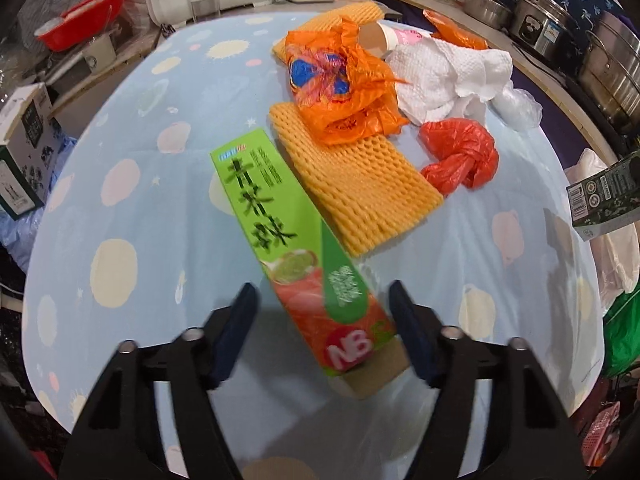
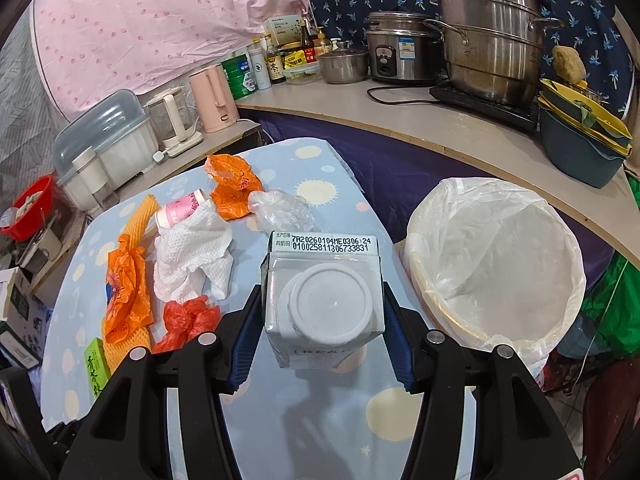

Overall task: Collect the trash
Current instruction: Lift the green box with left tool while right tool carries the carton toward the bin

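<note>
A long green and red carton box (image 1: 296, 240) lies slantwise between the fingers of my left gripper (image 1: 322, 292). Its right finger is against the box's edge, while the left finger (image 1: 240, 320) stands apart from it, so the jaws are open. My right gripper (image 2: 321, 292) is shut on a grey milk carton (image 2: 324, 300) with a white cap, held above the table beside the lined bin (image 2: 496, 260). That carton shows at the right edge of the left wrist view (image 1: 608, 196). Still on the table are orange foam nets (image 1: 356, 184), orange bags (image 1: 344, 80), a red bag (image 1: 460, 156), white paper towels (image 1: 444, 72) and a paper cup (image 2: 180, 208).
The blue spotted tablecloth (image 1: 140, 220) covers a round table. A counter (image 2: 400, 120) behind it carries steel pots, a rice cooker, bottles and kettles. A clear crumpled plastic bag (image 2: 280, 208) lies near the far table edge. A red basin (image 1: 80, 12) and boxes stand at the left.
</note>
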### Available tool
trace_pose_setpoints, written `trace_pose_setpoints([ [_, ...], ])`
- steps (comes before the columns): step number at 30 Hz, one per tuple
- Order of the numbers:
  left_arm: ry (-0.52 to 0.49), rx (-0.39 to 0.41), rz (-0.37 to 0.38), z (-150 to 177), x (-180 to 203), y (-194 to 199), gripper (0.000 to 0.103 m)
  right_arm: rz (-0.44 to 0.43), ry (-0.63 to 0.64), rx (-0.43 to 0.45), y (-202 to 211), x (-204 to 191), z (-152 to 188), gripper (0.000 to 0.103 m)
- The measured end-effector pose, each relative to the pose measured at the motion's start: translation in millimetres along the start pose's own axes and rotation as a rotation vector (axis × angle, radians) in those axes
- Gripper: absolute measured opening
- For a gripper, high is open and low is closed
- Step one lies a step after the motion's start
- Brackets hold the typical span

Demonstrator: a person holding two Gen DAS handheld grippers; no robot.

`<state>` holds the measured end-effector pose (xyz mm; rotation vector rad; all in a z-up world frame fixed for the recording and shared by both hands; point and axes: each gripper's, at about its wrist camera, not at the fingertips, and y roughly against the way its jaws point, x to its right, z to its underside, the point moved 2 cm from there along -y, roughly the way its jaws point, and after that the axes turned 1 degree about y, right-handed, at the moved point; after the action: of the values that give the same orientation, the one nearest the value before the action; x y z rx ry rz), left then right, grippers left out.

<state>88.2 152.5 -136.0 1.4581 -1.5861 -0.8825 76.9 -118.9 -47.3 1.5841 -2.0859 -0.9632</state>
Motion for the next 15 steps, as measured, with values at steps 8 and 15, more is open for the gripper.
trace_pose_setpoints([
  [8, 0.060, 0.005, -0.027, 3.6, -19.7, 12.8, 0.038, -0.007, 0.002, 0.012, 10.9, 0.0, 3.9, 0.053],
  [15, 0.093, 0.084, -0.094, -5.5, -37.7, 47.8, 0.037, -0.031, -0.003, 0.042, 28.3, 0.5, -2.2, 0.053],
])
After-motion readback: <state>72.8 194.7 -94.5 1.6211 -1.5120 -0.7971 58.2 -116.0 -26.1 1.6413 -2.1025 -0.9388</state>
